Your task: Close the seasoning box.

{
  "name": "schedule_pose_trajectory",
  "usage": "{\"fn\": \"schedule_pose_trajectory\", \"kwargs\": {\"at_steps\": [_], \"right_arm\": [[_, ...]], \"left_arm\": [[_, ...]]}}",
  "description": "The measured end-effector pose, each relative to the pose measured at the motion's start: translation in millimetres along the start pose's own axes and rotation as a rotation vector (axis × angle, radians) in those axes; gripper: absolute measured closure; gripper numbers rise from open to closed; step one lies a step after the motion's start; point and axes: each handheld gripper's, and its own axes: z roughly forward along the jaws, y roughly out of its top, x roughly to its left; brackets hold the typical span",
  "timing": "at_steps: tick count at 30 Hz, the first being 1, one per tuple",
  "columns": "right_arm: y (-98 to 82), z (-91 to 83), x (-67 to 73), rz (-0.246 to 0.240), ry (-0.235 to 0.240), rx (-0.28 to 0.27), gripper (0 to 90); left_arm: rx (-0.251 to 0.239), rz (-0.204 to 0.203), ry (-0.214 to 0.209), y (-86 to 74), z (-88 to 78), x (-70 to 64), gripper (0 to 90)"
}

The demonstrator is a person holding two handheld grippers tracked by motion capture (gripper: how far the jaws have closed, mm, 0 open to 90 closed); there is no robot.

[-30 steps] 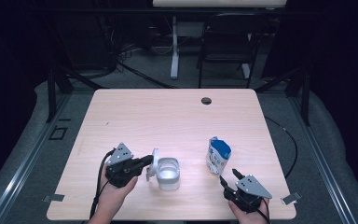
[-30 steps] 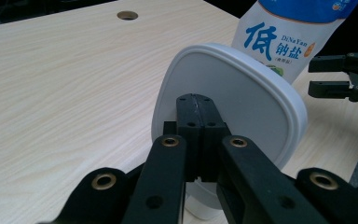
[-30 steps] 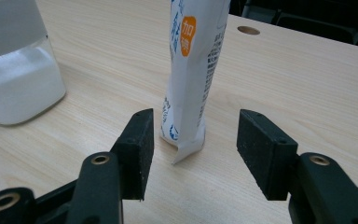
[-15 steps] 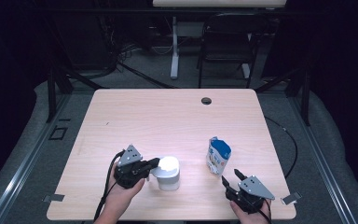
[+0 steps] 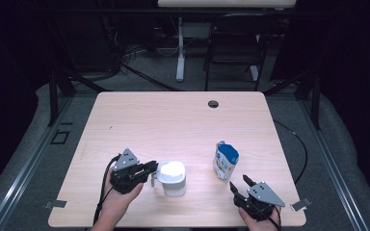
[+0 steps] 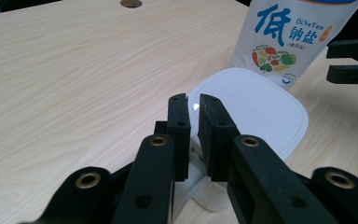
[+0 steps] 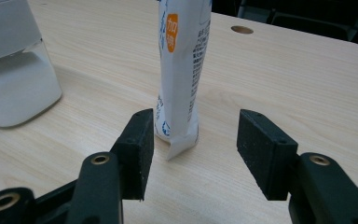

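Note:
A white lidded container (image 5: 173, 178) stands near the table's front edge, its flat lid (image 6: 256, 107) down. My left gripper (image 5: 153, 167) lies level at its left side, tips at the lid's rim. Its jaws (image 6: 193, 100) have just been opening and stand a narrow slit apart, with nothing pressed between the pads. A white and blue salt pouch (image 5: 225, 160) stands upright to the right of the container, printed side showing (image 6: 284, 42). My right gripper (image 5: 237, 185) sits in front of the pouch (image 7: 182, 70), jaws (image 7: 193, 126) wide open and short of it.
The wooden table (image 5: 173, 120) has a cable hole (image 5: 213, 103) near its far edge. A chair (image 5: 231, 48) and a desk leg stand on the floor beyond. The container's body (image 7: 14, 70) is at the left of the right gripper view.
One second ago the container's lid stood open at its left side; it has since been swung down and is closed. The left gripper went right with it, then eased back slightly. The right gripper stayed put.

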Motion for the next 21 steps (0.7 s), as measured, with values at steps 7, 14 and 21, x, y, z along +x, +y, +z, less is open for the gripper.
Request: {"fn": "schedule_pose_trajectory", "kwargs": {"at_steps": [7, 14, 21], "right_arm": [[-0.9, -1.4, -3.5, 0.005, -0.002, 0.004, 45.0], [-1.9, -3.1, -7.3, 0.014, -0.008, 0.006, 44.3], [-3.0, -3.8, -8.7, 0.010, -0.015, 0.012, 43.8]], "left_arm": [[-0.020, -0.002, 0.048, -7.5, -9.7, 8.5, 69.5], [-0.039, -0.012, 0.105, -15.7, -16.4, 17.8, 55.1], [-0.038, -0.007, 0.183, -30.6, -23.1, 26.9, 47.5]]}}
